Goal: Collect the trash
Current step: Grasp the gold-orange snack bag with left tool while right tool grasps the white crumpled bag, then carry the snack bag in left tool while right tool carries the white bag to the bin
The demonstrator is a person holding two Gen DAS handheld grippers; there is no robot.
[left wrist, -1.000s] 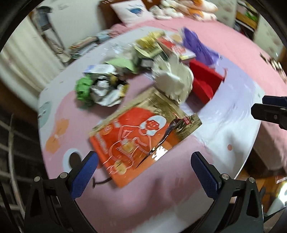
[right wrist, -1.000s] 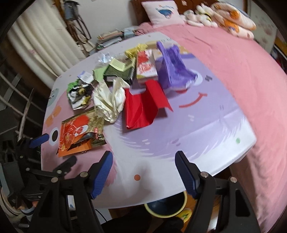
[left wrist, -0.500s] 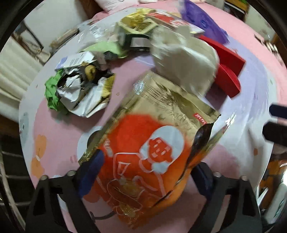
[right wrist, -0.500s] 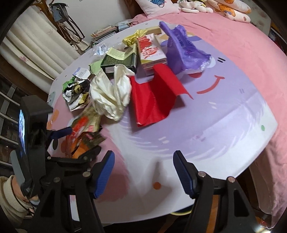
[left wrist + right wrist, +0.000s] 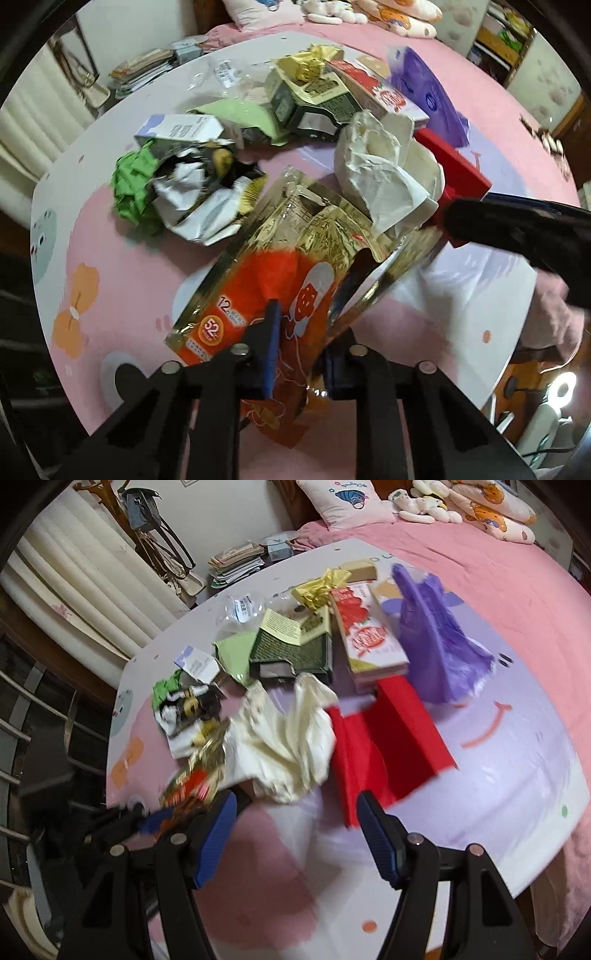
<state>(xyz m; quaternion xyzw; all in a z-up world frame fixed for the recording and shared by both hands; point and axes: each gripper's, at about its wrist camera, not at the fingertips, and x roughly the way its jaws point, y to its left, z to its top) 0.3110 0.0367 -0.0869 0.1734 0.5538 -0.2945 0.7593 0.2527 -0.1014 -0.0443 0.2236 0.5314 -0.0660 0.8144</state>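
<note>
The left tool [image 5: 297, 354] has just been closing and now pinches the near edge of a flat foil snack pouch [image 5: 295, 258], orange on its lower half with a white cartoon figure, gold and crinkled toward its far end, and torn open along its right side to show a silvery lining. The pouch lies tilted up from the round pink and lilac printed desk [image 5: 110, 258], its far end touching a crumpled white paper wad [image 5: 384, 173]. Left of the wad sits a scrunched green and white wrapper [image 5: 173, 192]; behind it stand a dark green carton [image 5: 314, 99], a red and white box [image 5: 384, 98] and a purple plastic bag [image 5: 428, 99]. The right tool [image 5: 295, 827] is spread wide with nothing between its blue pads, hanging over the desk just before a folded red paper sheet [image 5: 391, 738].
</note>
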